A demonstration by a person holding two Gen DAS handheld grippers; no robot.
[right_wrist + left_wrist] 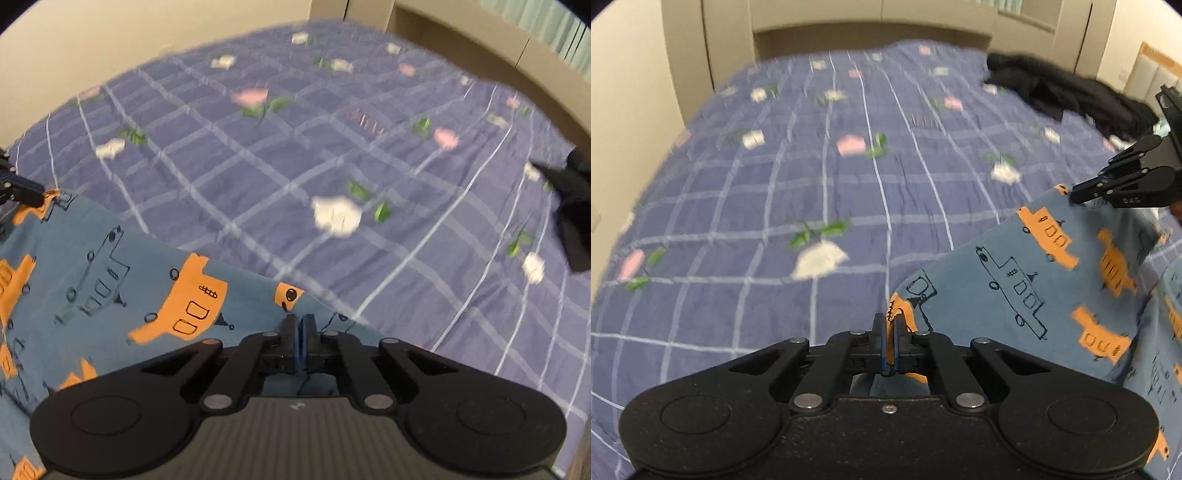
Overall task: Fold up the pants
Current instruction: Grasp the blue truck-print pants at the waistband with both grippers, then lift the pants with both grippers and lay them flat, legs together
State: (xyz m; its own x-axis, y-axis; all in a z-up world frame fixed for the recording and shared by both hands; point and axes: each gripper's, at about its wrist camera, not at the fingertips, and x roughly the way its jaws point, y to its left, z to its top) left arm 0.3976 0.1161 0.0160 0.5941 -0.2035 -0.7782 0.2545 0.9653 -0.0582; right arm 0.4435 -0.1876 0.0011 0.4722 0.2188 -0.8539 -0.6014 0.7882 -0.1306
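Pants (1027,266) pinched both corners, dark clothes (1067,92) clearer left view

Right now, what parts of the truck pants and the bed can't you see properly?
- Pants: the lower part is cut off by the bottom and right edges in the left wrist view, and hidden behind the left tongs.
- Bedspread flowers: blurred in both views.
- Dark clothing: cut off by the right edge in the right wrist view.
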